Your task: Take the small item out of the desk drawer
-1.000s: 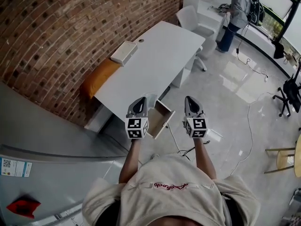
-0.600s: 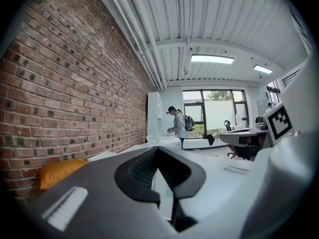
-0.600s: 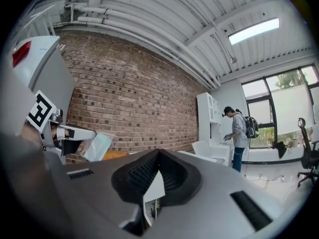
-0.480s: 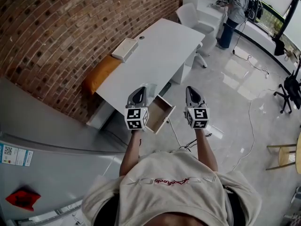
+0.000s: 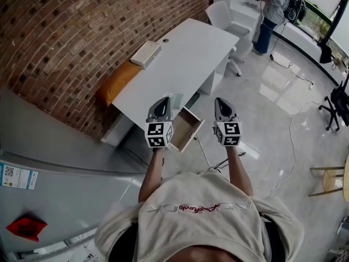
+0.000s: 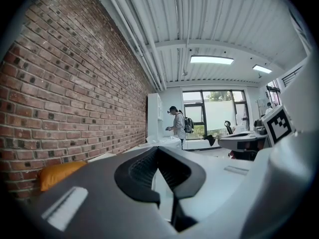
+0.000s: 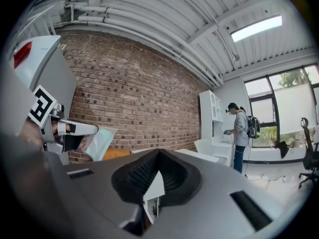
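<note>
The left gripper (image 5: 162, 102) has jaws clamped on a thin pale-green packet (image 7: 99, 141) jutting ahead of them, the open drawer (image 5: 188, 129) below. The right gripper (image 5: 224, 102) has jaws together, empty. Packet seems light, floppy, slippery: pinch its edge

Bright even daylight, fisheye-warped edges, dark vignetted corners

From above, the inside of the open drawer (image 5: 187, 129) was too small for me to make out. The pale packet (image 7: 99, 141) in my left gripper (image 5: 163, 100) was partly hidden by the jaws, its print unreadable. The desk (image 5: 180, 59) hid half the orange cushion (image 5: 114, 83). The picture's top edge cut off the far person (image 5: 272, 10).
</note>
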`<state>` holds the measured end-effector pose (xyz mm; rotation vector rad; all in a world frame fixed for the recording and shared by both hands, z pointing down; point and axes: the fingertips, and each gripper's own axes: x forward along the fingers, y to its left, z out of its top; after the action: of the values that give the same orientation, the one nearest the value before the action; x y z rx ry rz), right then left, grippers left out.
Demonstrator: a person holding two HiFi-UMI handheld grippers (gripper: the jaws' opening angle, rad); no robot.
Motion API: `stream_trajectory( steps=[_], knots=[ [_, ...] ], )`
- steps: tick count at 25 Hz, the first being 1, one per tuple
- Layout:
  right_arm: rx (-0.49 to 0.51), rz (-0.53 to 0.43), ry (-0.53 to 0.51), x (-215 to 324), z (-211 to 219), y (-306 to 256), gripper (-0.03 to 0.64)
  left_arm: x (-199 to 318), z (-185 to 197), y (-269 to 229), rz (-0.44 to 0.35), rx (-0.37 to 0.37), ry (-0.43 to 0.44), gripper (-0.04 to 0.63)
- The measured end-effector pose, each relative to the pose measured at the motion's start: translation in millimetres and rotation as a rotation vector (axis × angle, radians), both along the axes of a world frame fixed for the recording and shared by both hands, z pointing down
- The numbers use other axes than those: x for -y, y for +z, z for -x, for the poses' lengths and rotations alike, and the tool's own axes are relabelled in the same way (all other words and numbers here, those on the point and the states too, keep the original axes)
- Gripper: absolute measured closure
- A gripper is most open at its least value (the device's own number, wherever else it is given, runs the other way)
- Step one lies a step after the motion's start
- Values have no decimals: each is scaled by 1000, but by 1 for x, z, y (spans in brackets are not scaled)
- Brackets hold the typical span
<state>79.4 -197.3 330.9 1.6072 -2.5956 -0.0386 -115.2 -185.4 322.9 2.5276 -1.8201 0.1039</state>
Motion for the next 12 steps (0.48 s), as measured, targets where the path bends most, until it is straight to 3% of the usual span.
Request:
stream_trajectory(
  steps=[12],
  knots=[
    [-10,12,-5,7,1,7,606,7,-1,18,31,-6,1,586]
  ],
)
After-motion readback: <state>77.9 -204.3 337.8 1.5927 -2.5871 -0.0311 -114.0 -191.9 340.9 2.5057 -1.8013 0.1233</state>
